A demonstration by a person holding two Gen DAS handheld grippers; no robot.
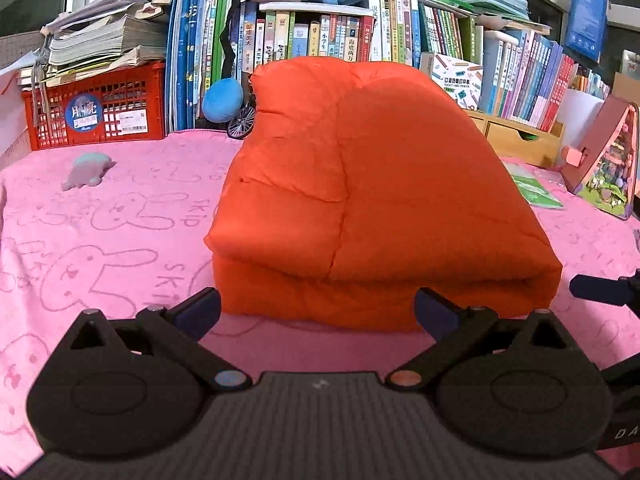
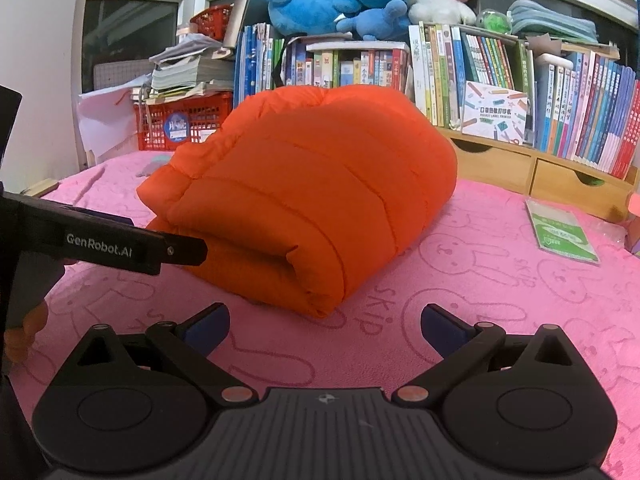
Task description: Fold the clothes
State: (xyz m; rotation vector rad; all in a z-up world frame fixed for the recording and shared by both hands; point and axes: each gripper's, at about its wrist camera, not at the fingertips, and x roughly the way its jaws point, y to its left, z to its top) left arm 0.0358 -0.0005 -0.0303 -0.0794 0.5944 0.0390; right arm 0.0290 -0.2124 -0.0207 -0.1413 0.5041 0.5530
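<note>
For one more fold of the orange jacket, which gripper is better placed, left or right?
Probably left. The left gripper is open and squarely at the near folded edge of the orange jacket. The right gripper, also open, faces only its corner, over the pink cloth.

Orange jacket (image 1: 360, 184), pink bunny-print blanket (image 1: 100, 240)

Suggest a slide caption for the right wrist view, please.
Right gripper, jaws open, faces a folded orange puffer jacket on a pink bunny-print blanket.
</note>
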